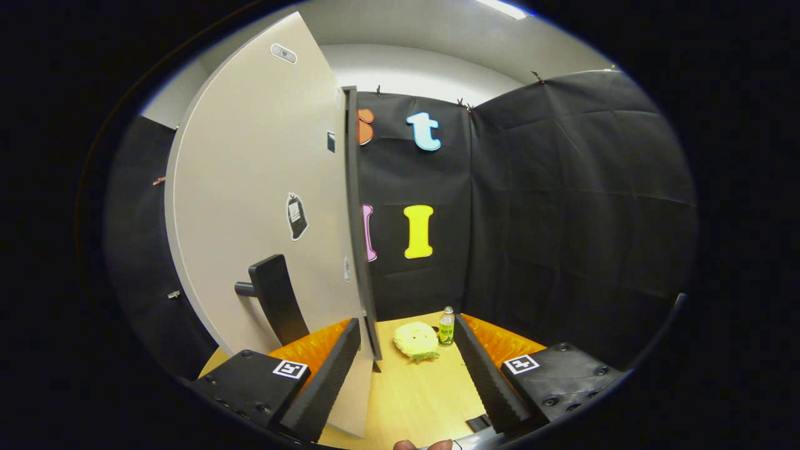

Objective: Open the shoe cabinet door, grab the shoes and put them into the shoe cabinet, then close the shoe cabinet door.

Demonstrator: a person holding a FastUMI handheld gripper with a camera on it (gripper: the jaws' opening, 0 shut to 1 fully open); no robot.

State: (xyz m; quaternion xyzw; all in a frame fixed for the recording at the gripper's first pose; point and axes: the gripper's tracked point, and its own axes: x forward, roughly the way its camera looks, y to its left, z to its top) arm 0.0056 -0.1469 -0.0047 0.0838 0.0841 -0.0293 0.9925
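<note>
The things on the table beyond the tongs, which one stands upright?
The small bottle with the green label stands upright; the yellow plush-like thing beside it lies low on the table. The tongs are open.

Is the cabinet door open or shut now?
Open. The cabinet door stands swung out edge-on, its handle facing the gripper, whose jaws are spread with the door's edge between them, gripping nothing.

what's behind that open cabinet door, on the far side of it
Past the door's edge, a yellow plush slipper and a small bottle sit on the wooden floor, ahead of the open gripper. The door covers whatever lies behind its panel.
</note>
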